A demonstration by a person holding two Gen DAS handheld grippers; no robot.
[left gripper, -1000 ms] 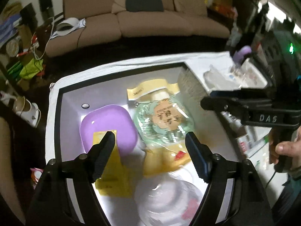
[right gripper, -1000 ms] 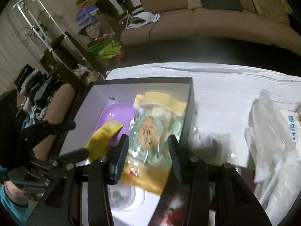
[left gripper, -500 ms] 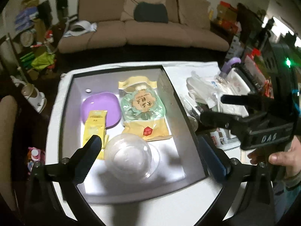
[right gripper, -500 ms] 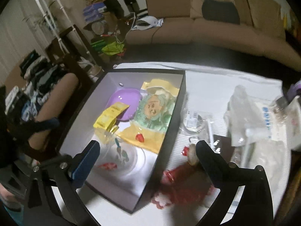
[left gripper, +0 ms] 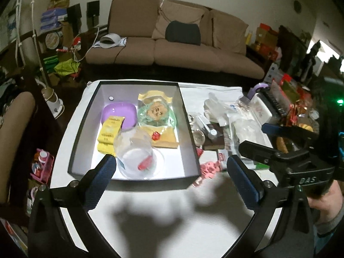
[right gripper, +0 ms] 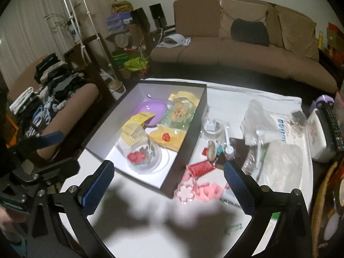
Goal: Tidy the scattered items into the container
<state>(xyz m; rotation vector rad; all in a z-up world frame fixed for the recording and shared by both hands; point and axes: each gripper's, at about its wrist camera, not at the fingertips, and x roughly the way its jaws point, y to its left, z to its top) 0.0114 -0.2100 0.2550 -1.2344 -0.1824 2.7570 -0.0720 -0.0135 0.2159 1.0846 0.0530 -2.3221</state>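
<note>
Both claws have just been opened wide, nothing held: left gripper [left gripper: 171, 179] and right gripper [right gripper: 168, 179] are poised above the box [left gripper: 190, 133] (dome [left gripper: 134, 150] inside).

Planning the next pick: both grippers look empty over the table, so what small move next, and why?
Probably lower the right gripper toward the red spool. It lies on the white table just outside the box, nearest that gripper, whose jaws stand open and empty.
</note>
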